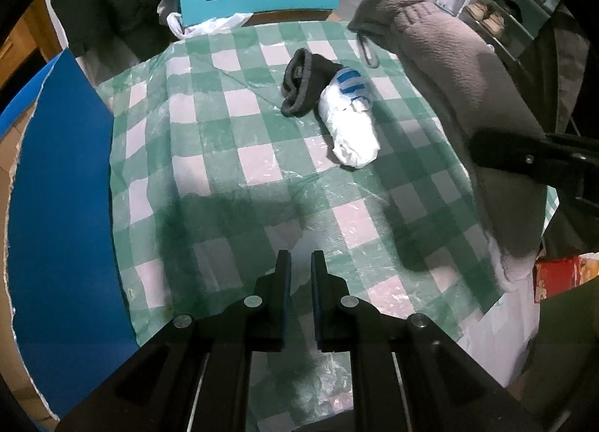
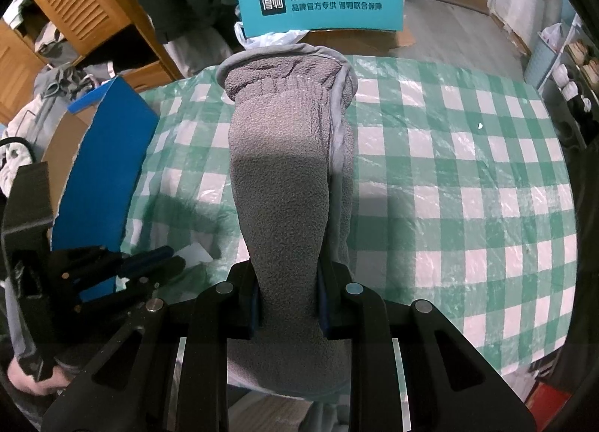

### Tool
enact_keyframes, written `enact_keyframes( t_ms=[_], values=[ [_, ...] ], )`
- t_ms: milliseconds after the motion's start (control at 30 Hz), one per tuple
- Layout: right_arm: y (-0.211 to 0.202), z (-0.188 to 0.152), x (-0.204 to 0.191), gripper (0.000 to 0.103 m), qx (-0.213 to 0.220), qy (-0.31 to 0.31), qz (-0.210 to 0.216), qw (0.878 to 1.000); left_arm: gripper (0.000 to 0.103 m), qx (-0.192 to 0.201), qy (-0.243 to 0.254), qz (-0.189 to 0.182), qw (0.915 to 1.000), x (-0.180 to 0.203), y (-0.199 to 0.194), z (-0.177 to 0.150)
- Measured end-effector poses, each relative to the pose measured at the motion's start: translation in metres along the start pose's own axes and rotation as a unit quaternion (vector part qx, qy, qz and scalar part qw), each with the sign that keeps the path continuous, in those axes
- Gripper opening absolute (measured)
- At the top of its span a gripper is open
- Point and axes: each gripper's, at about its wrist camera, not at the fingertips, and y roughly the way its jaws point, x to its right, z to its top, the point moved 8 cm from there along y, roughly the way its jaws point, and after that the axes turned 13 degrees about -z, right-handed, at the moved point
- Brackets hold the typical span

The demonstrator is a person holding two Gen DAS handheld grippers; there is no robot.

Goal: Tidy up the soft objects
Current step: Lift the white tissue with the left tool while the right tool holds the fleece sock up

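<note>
Your bench [image 1: 232, 154] spreads out ahead of both claws, covered with a green and white checked cloth under clear plastic film. Off to the left of your left claw [image 1: 299, 263], a blue box flap [image 1: 60, 226] stands along the bench edge. At the far edge, straight ahead of both claws, a teal box [image 2: 322, 5] with printed lettering stands upright, with a crumpled plastic bag [image 2: 269, 38] just in front of it.

The grey fleece sock [image 2: 288, 169] is the biggest soft thing. Your right claw [image 2: 288, 301] is clamped on it near the toe end, and the sock stretches forward from the claw, lifted above the bench, with its open cuff at the far end. From the left wrist camera the same sock hangs at the right, pinched by the right claw, its pale toe end drooping past the near bench edge.

Ahead and a little right of your left claw, well apart from it, lies a white sock [image 1: 352, 128] with blue stripes on the checked cloth. A dark sock [image 1: 303, 87] with a grey cuff lies touching its far end.

Your left claw holds nothing; its jaws stand with a narrow gap between them, low over the near part of the bench.
</note>
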Motion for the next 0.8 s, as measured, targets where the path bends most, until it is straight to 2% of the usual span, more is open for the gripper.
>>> enact_keyframes(
  t_ms=[267, 400, 467, 567, 733, 800],
  values=[
    [-0.003, 0.001, 0.0, 0.021, 0.003, 0.002, 0.007, 1.0, 0.01, 0.018, 0.015, -0.006, 0.9997, 0.003, -0.012, 0.009],
    [-0.005, 0.0, -0.002, 0.021, 0.004, 0.001, 0.011, 1.0, 0.011, -0.005, 0.024, -0.017, 0.9996, 0.003, -0.001, 0.007],
    [-0.004, 0.0, -0.002, 0.021, 0.002, 0.002, 0.012, 1.0, 0.024, -0.017, 0.017, -0.021, 0.9995, 0.001, 0.006, 0.004],
    [-0.003, 0.0, 0.001, 0.021, 0.001, 0.004, 0.012, 1.0, 0.042, -0.015, 0.001, -0.028, 0.9995, 0.0, 0.01, 0.002],
    [0.0, -0.001, 0.003, 0.021, -0.004, 0.006, 0.013, 1.0, 0.055, -0.022, 0.01, -0.023, 0.9995, 0.01, 0.019, 0.0],
    [0.002, -0.002, 0.003, 0.021, -0.006, 0.005, 0.013, 1.0, 0.056, -0.023, 0.01, -0.024, 0.9994, 0.014, 0.022, -0.001]
  ],
)
